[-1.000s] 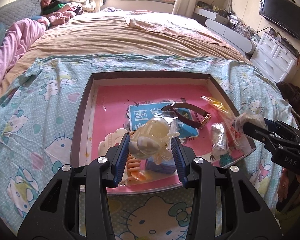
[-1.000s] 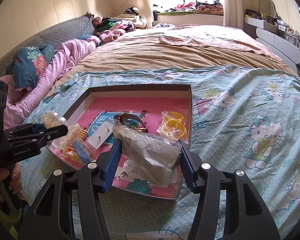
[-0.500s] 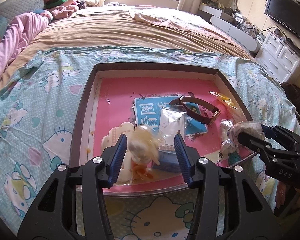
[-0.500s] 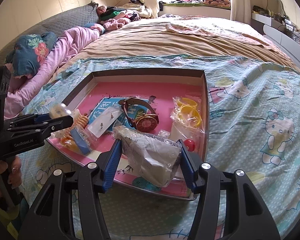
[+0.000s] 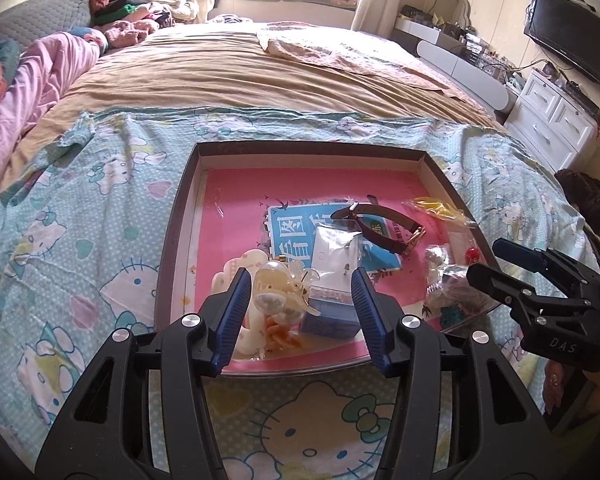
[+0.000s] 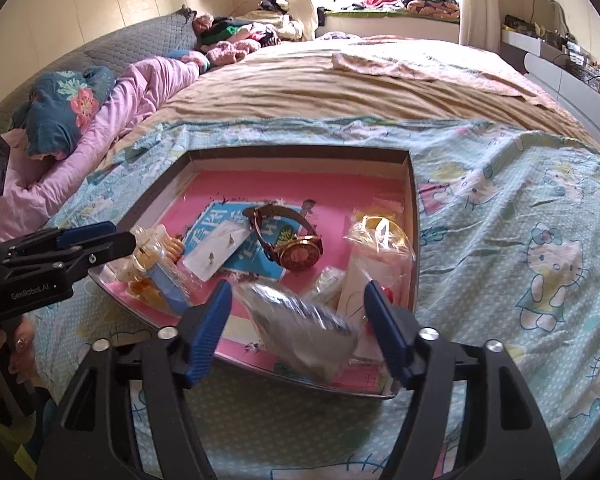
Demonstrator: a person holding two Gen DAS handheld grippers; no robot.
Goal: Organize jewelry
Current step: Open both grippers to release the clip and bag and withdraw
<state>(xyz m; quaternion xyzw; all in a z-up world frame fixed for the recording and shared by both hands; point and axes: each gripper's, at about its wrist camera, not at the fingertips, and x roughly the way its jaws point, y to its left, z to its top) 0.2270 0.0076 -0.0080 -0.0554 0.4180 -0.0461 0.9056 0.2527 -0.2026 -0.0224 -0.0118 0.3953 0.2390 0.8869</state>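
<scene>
Your tray [image 5: 182,216] of jewelry sits on the cartoon-cat blanket [image 5: 80,240] at the near edge of the bed. Inside it, the watch [image 6: 292,240] lies just right of centre and the yellow bangles in their bag [image 6: 380,236] at three o'clock of it. At six o'clock, the silvery packet [image 6: 304,328] is a blur between the pads of your right gripper [image 6: 300,328]; those jaws have just been opening and no longer press it, so this looks like the drop. Your left gripper [image 5: 298,304] has also just been opening, spread over the pale pearl hair clip [image 5: 280,288] at seven o'clock, not pinching it. Both pieces look delivered; next, lift clear before reaching for anything else.
</scene>
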